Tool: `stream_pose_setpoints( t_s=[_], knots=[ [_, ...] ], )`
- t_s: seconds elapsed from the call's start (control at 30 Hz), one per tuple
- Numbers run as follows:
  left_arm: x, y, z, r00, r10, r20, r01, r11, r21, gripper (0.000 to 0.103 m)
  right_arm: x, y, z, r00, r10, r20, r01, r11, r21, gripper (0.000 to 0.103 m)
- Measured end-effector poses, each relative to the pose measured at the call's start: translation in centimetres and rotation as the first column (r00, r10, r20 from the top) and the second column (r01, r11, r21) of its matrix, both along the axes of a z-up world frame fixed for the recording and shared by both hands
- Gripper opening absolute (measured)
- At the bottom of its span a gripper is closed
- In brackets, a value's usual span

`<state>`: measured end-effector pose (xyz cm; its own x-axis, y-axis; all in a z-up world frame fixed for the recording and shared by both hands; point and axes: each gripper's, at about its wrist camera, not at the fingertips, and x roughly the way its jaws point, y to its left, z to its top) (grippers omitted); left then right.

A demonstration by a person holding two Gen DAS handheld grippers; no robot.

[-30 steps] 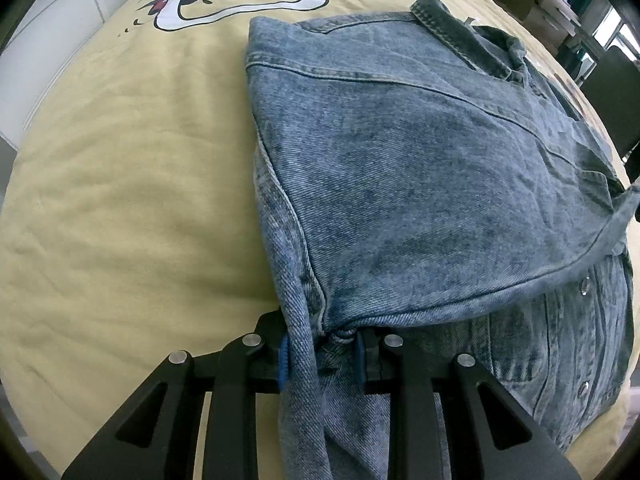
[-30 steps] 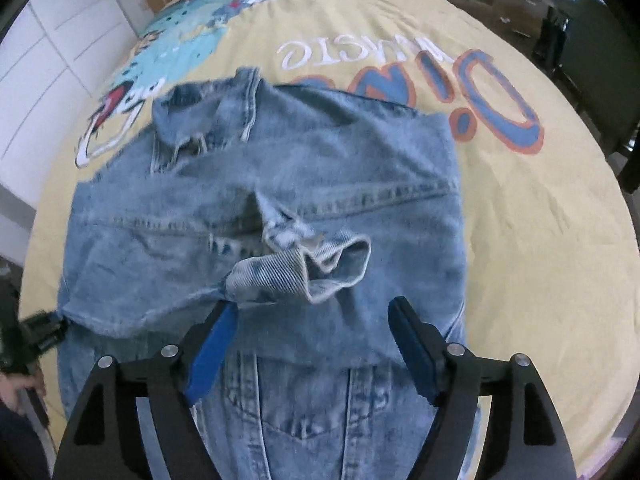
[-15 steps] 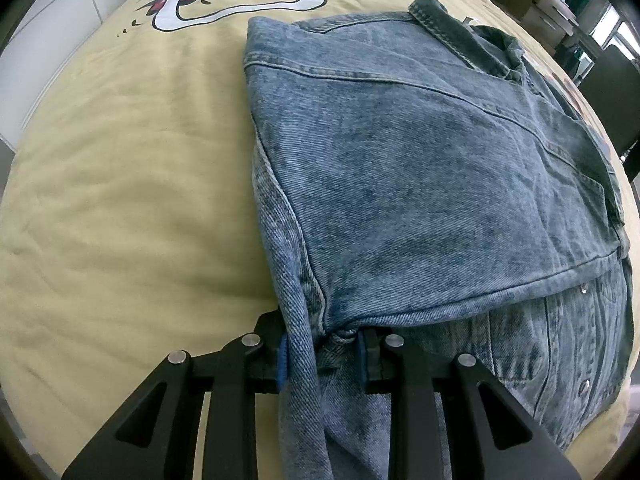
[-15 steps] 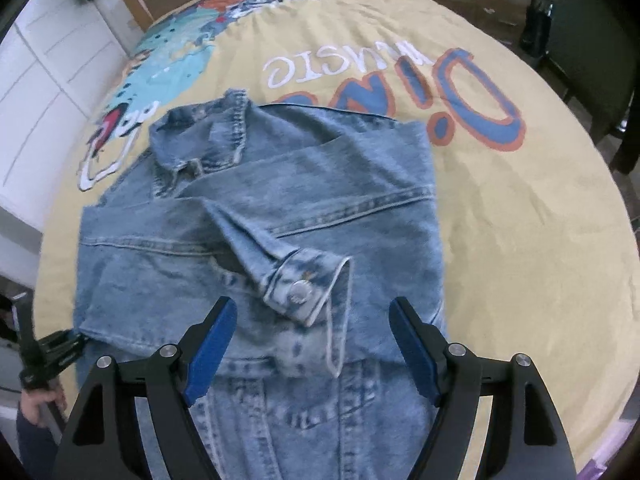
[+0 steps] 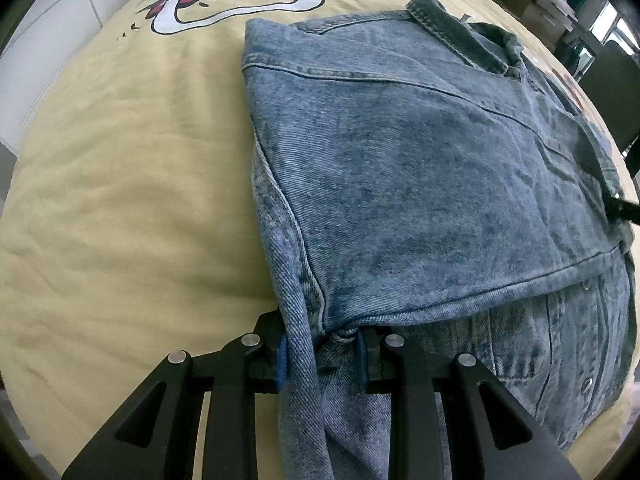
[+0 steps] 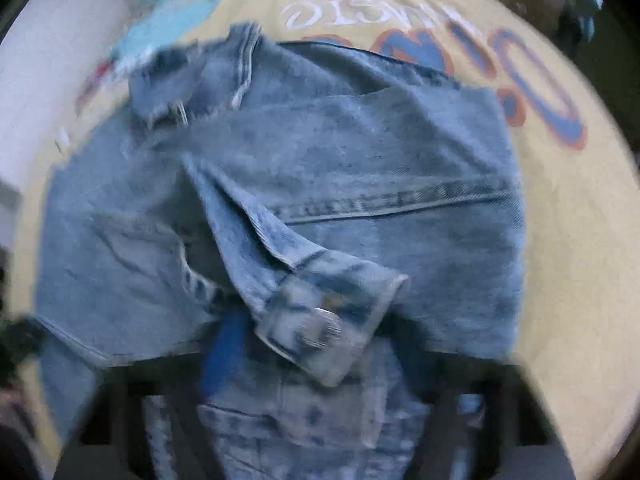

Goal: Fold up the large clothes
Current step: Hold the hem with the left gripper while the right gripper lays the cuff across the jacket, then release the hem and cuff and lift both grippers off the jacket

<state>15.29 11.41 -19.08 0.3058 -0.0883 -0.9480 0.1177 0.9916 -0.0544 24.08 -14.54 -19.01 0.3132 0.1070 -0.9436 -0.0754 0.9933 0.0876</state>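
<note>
Right wrist view, blurred by motion. A denim jacket (image 6: 360, 168) lies on a yellow bedspread (image 6: 580, 260) printed with blue-and-orange lettering and a cartoon figure. The collar (image 6: 208, 76) sits at the far end from the right tongs (image 6: 316, 356), and a folded panel with a stitched seam crosses ahead of them. A sleeve runs diagonally toward the tongs and ends in a buttoned cuff (image 6: 332, 320), which lies between the two fingers. The jaws have just been closing, with the cuff between them; whether the pads press on it cannot be told. The blue pad (image 6: 224, 352) of the left-hand finger shows just beside the cuff.
</note>
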Motion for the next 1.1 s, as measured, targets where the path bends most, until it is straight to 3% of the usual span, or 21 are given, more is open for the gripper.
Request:
stream_pose_setpoints(
  t_s=[0.2, 0.33, 0.4, 0.57, 0.7, 0.8, 0.83, 0.87, 0.97, 1.07, 1.1],
  knots=[
    [-0.1, -0.9, 0.6, 1.000, 0.006, -0.003, -0.006, 1.000, 0.023, 0.021, -0.5, -1.1, 4.0, 0.993, 0.008, 0.119, -0.018, 0.996, 0.082, 0.041],
    [-0.1, -2.0, 0.7, 1.000, -0.005, 0.003, 0.005, 0.999, 0.036, 0.024, -0.5, -0.8, 6.9, 0.976, 0.026, 0.218, -0.027, 1.000, -0.002, 0.040],
    [0.1, -2.2, 0.4, 1.000, 0.004, -0.001, -0.004, 0.999, 0.044, 0.025, 0.4, -0.4, 6.0, 0.982, 0.040, 0.185, -0.033, 0.999, -0.038, 0.040],
    [0.2, -1.7, 0.1, 0.999, 0.035, 0.004, -0.035, 0.999, 0.001, 0.029, 1.4, -0.1, 0.4, 0.997, 0.020, 0.069, -0.013, 0.995, -0.103, 0.042],
    [0.5, -0.9, 0.1, 0.998, 0.057, -0.017, -0.058, 0.997, -0.051, 0.037, 0.8, -0.1, -0.3, 0.996, 0.022, 0.089, -0.013, 0.995, -0.103, 0.051],
    [0.8, -0.4, 0.3, 0.996, 0.079, -0.036, -0.082, 0.994, -0.077, 0.057, -0.1, -0.8, 0.3, 0.992, 0.016, 0.122, -0.007, 0.997, -0.076, 0.068],
    [0.8, -0.4, 0.4, 0.995, 0.088, -0.038, -0.090, 0.993, -0.072, 0.070, -0.5, -1.4, 0.6, 0.991, 0.006, 0.133, 0.002, 0.998, -0.060, 0.081],
    [0.5, -0.6, 0.7, 0.995, 0.095, -0.039, -0.098, 0.993, -0.063, 0.079, -1.0, -1.9, 1.0, 0.990, -0.003, 0.142, 0.009, 0.999, -0.045, 0.083],
    [-0.3, -0.3, 1.5, 0.995, 0.093, -0.032, -0.095, 0.994, -0.062, 0.095, -2.4, -3.0, 2.6, 0.985, -0.018, 0.169, 0.022, 1.000, -0.019, 0.087],
    [-1.2, 0.1, 2.7, 0.995, 0.102, -0.005, -0.102, 0.994, -0.048, 0.098, -4.3, -3.8, 5.0, 0.973, -0.017, 0.231, 0.018, 1.000, -0.001, 0.103],
    [-1.6, 0.3, 3.2, 0.994, 0.105, 0.012, -0.105, 0.993, -0.045, 0.101, -5.4, -4.0, 6.1, 0.964, -0.006, 0.267, 0.005, 1.000, 0.005, 0.103]
  ],
)
